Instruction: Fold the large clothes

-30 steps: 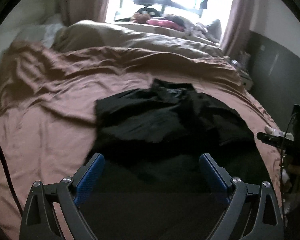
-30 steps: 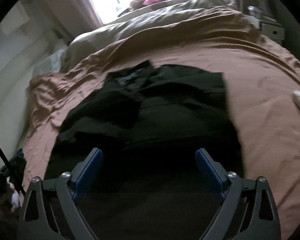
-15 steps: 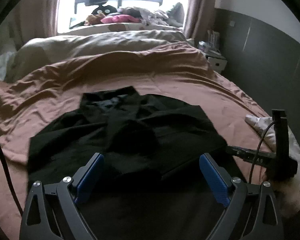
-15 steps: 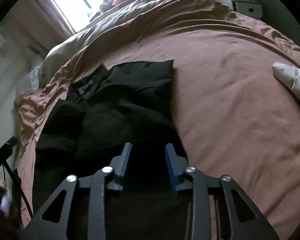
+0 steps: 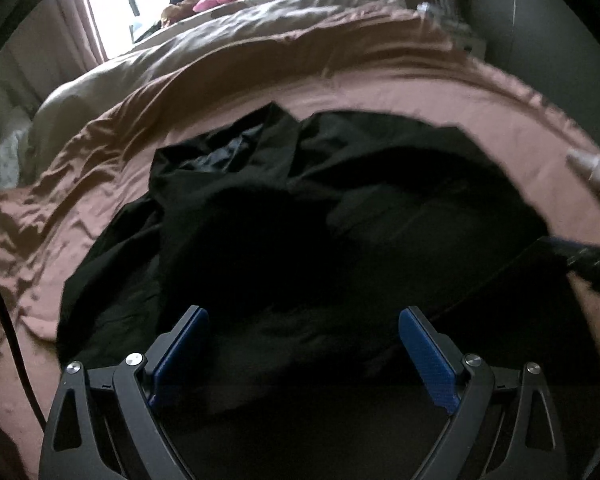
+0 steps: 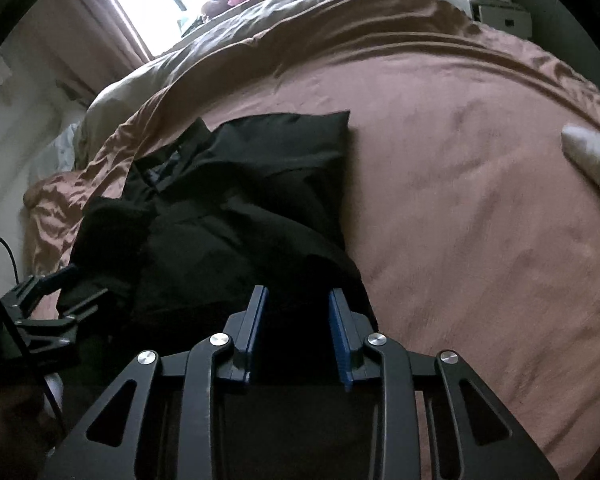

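A black garment (image 5: 300,200) lies crumpled on the brown bedspread (image 5: 380,84), collar toward the far side. My left gripper (image 5: 302,314) hovers over its near left part with the jaws wide apart and nothing pinched. In the right wrist view the garment (image 6: 260,184) runs down to my right gripper (image 6: 298,296), whose blue pads have drawn close on a bunch of black cloth at the near right edge. The left gripper (image 6: 80,284) shows at the left edge of that view. The right gripper (image 5: 576,256) pokes in at the right of the left wrist view.
A white cloth item (image 6: 592,156) lies on the bedspread (image 6: 460,200) at the far right. A beige duvet (image 5: 180,64) is heaped at the head of the bed below a bright window. A white nightstand (image 6: 496,12) stands at the back right. A black cable (image 5: 4,320) hangs on the left.
The right gripper's jaws went from wide apart to narrow on the garment's near edge and it sank a little. The left gripper swung right, dropped closer to the garment and rolled.
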The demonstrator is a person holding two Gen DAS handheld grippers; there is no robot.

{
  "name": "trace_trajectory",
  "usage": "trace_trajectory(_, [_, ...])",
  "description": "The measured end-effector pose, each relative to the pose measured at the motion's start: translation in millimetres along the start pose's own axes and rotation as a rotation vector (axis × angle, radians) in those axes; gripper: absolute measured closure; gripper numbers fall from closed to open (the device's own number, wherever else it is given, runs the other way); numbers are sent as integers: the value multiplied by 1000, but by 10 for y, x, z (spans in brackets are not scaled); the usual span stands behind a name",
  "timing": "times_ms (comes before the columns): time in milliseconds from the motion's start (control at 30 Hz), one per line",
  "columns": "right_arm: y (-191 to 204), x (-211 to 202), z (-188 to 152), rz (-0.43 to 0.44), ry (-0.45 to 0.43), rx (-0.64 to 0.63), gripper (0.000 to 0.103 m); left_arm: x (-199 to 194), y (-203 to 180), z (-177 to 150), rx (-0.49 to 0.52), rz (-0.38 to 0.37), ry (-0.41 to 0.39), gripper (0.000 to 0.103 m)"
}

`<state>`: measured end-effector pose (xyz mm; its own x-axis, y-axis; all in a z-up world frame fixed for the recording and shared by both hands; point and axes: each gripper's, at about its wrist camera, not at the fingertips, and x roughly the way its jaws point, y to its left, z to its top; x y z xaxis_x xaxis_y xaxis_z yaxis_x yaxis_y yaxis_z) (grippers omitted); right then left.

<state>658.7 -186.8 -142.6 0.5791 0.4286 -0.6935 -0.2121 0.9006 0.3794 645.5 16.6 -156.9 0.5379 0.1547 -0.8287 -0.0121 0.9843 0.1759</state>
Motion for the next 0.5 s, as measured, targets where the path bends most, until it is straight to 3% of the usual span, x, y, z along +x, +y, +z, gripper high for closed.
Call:
trace_trajectory(233, [18, 38, 17, -10, 5, -18, 75, 209, 298, -104, -22, 111, 67, 7])
trace_trajectory(500, [14, -2, -20, -33, 0, -28, 76, -78, 818, -105, -40, 202, 6, 6])
